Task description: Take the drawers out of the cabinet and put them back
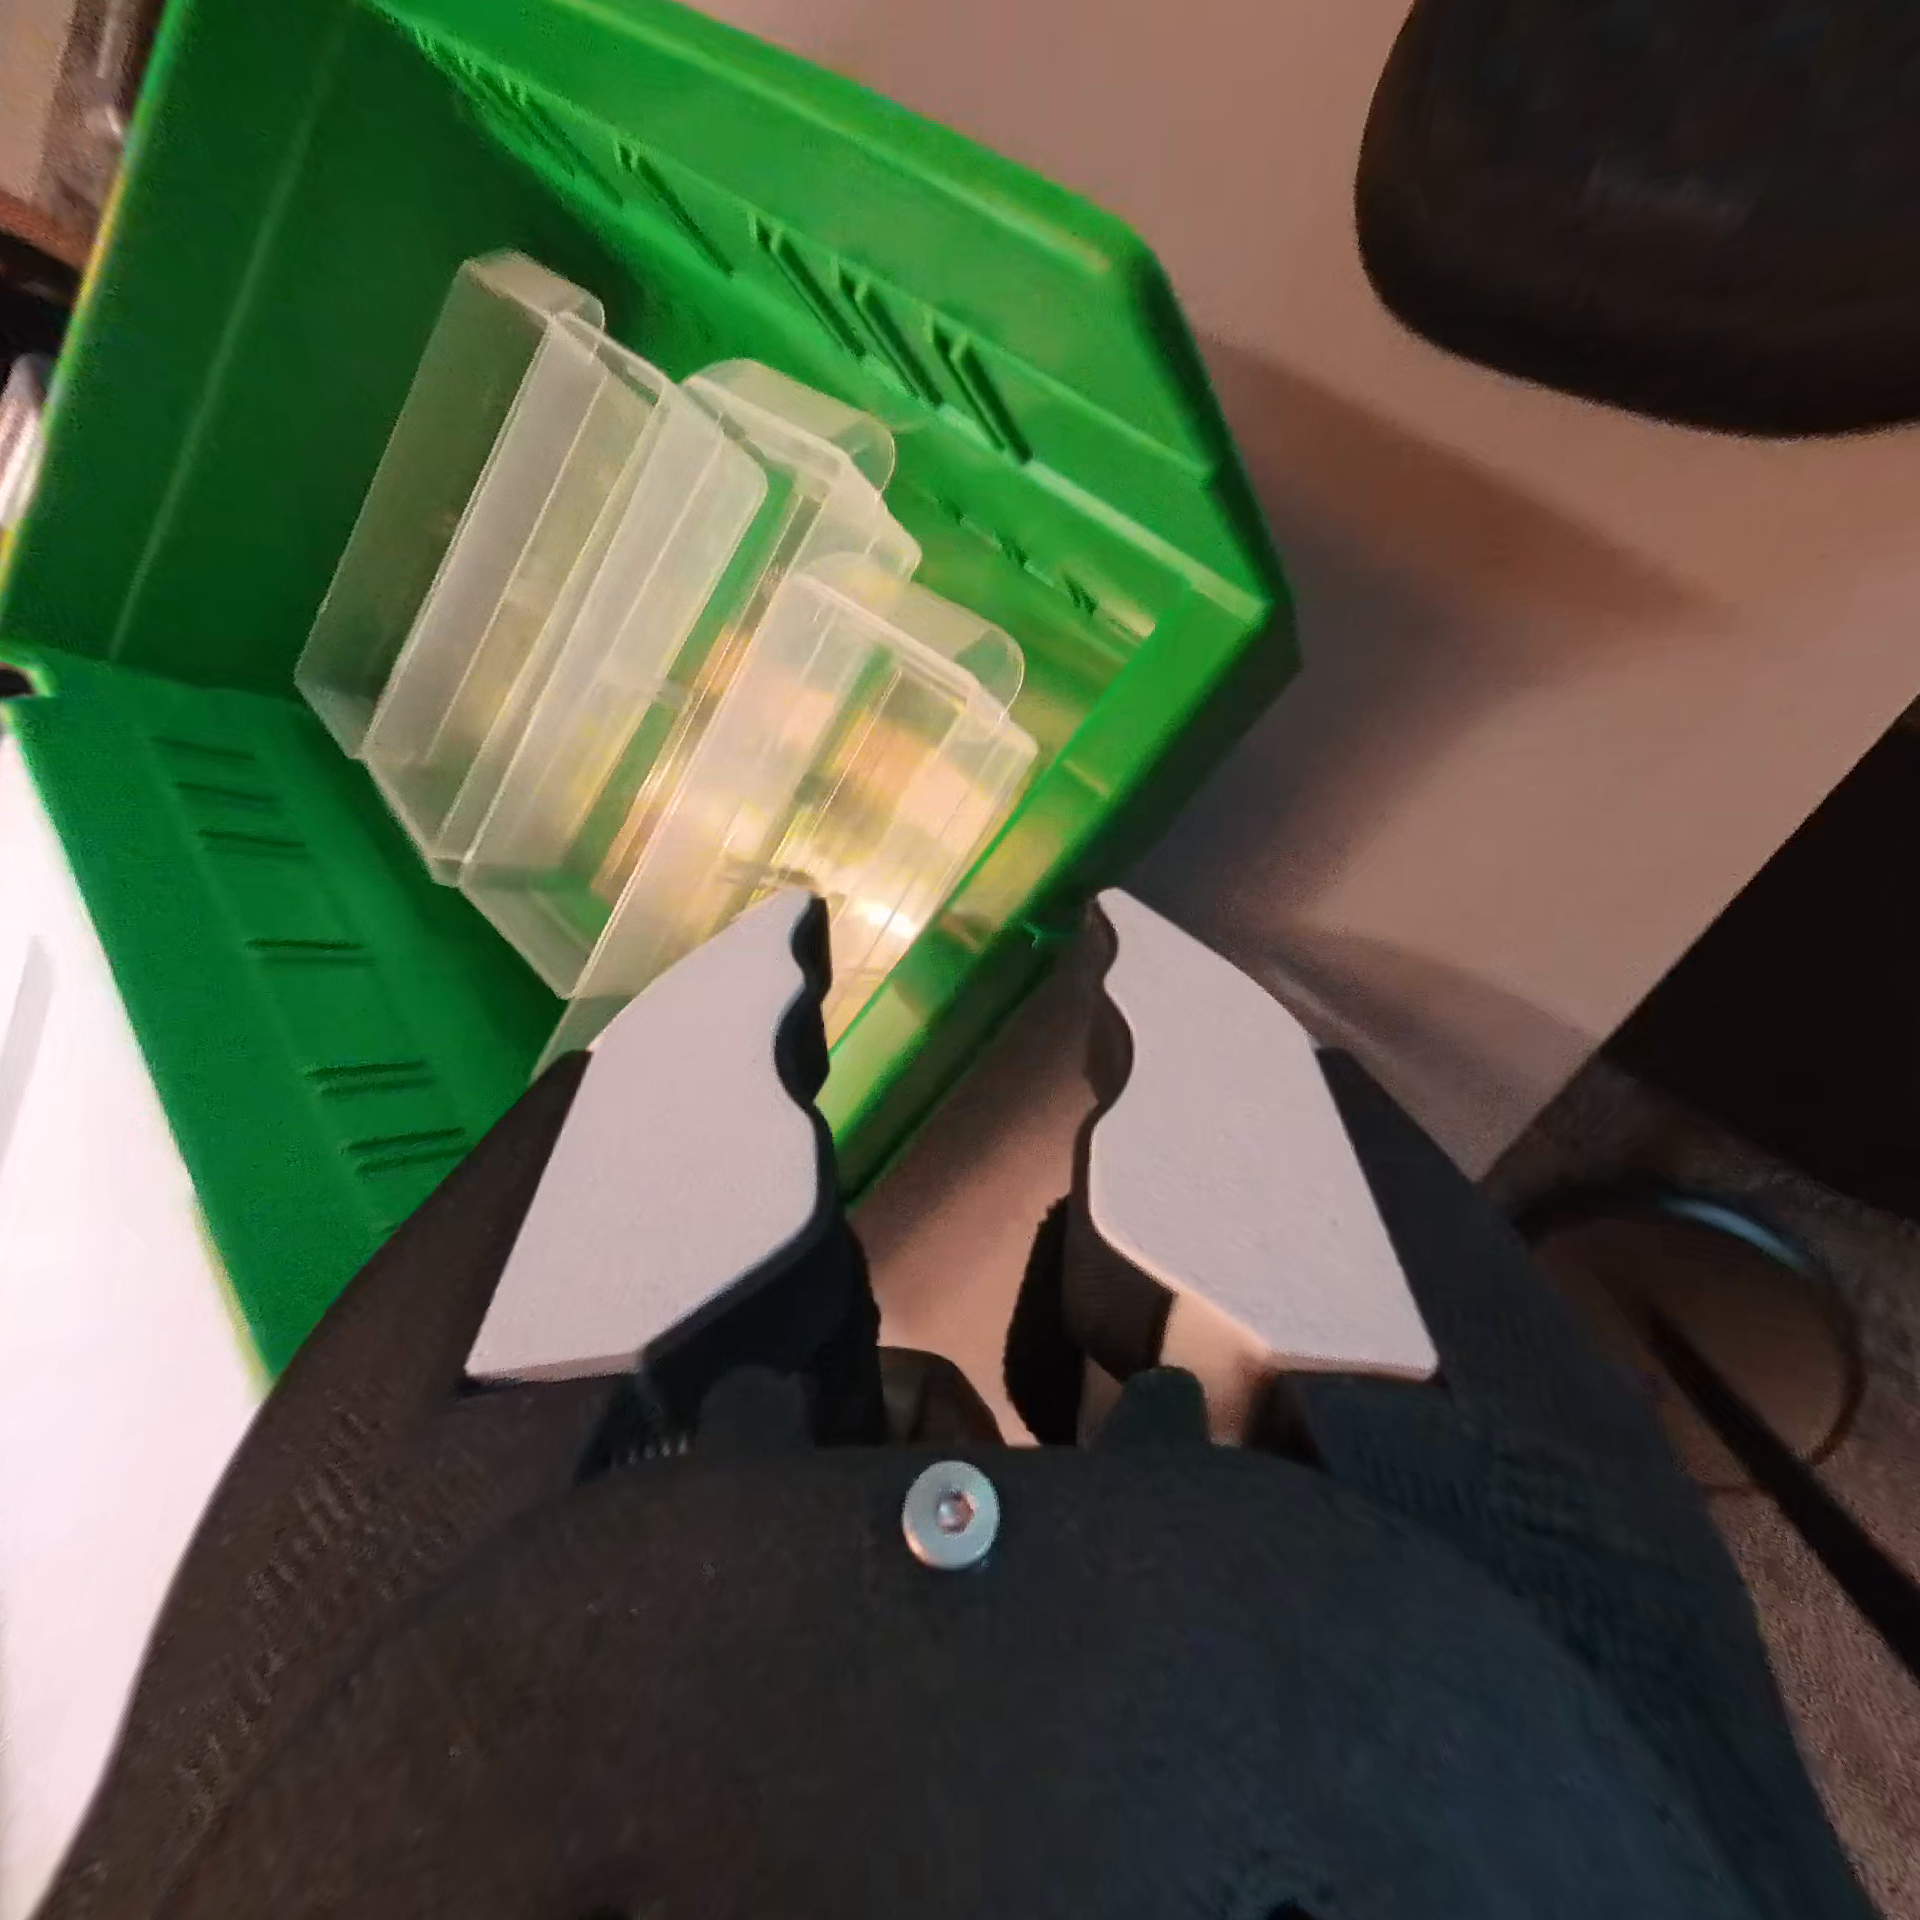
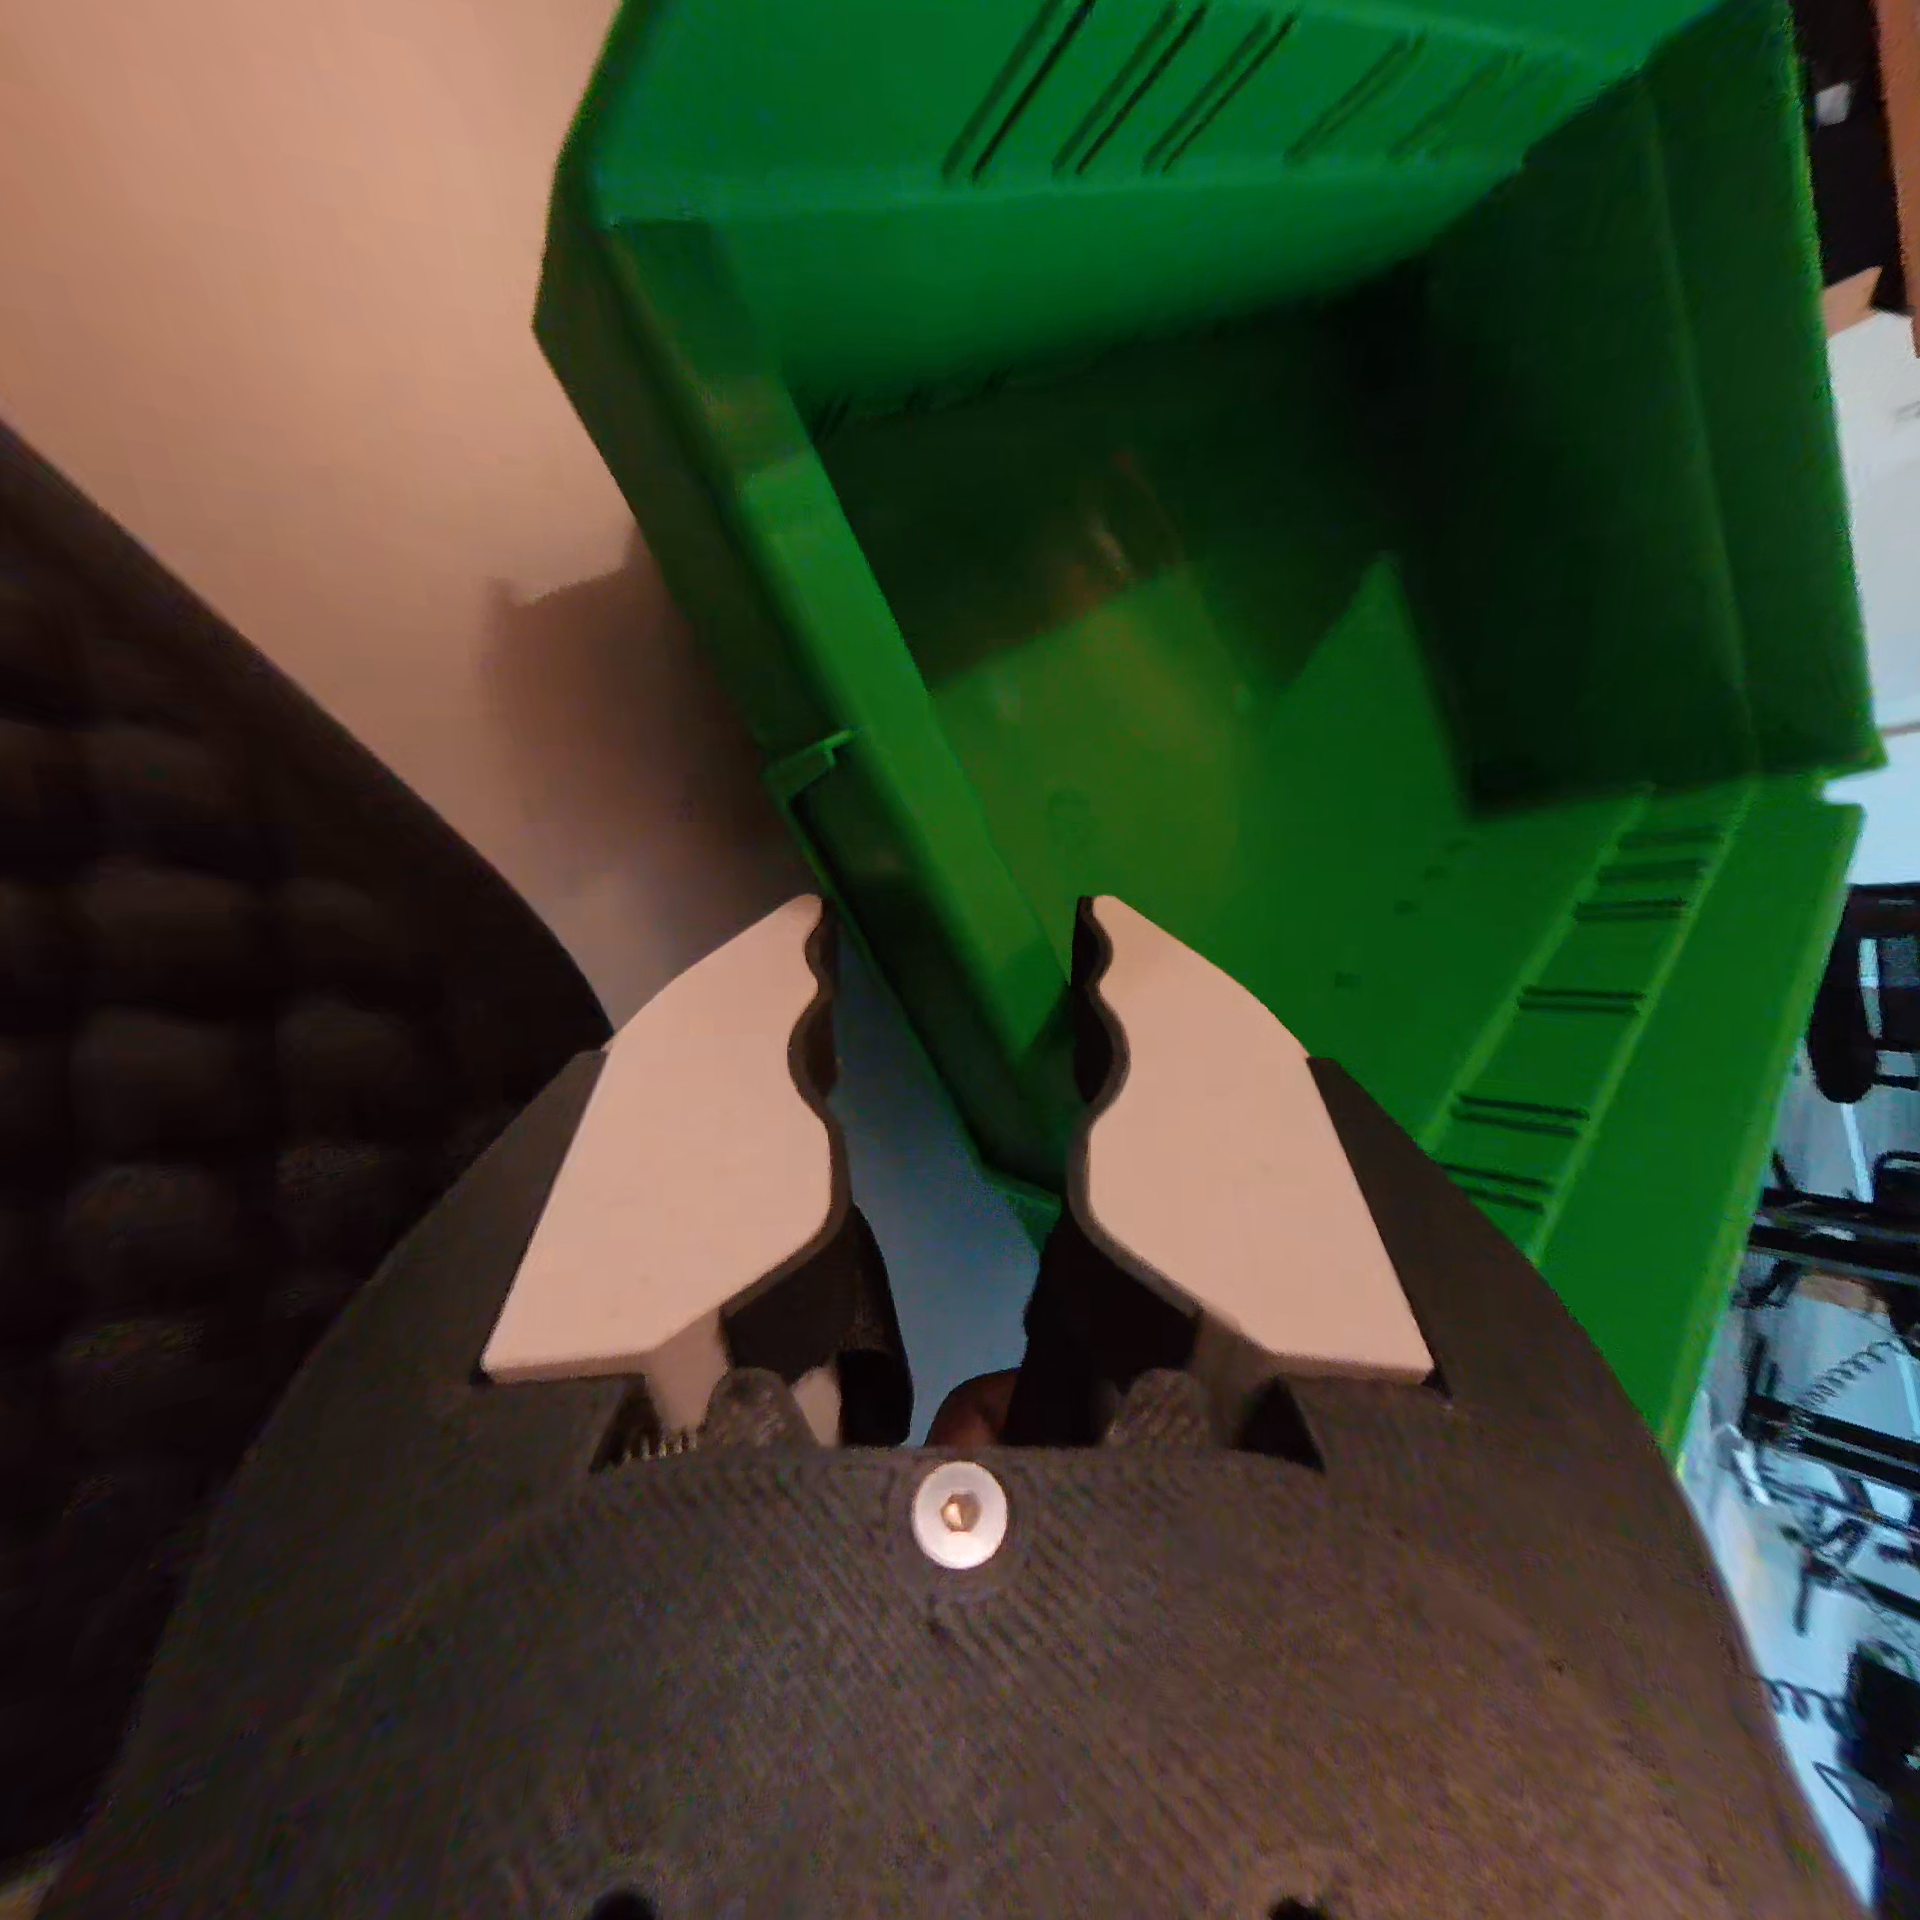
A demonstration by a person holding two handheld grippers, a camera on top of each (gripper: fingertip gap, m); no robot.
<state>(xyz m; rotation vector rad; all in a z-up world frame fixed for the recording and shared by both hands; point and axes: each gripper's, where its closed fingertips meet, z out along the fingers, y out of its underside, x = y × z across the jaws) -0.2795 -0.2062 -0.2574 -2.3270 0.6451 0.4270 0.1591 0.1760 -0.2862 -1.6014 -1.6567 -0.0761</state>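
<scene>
In the left wrist view a green drawer is tilted and holds several clear plastic boxes. My left gripper straddles its near wall, one finger inside and one outside, shut on it. In the right wrist view an empty green drawer is also tilted. My right gripper is shut on its near wall, which runs between the fingers. A second green slotted side lies against it at the lower right. A similar slotted side shows in the left wrist view. The cabinet is not in view.
A beige surface lies behind the drawers. A black rounded chair part is at the upper right in the left view, and a white surface at the left. Black textured padding is left in the right view, and office chairs are at the right edge.
</scene>
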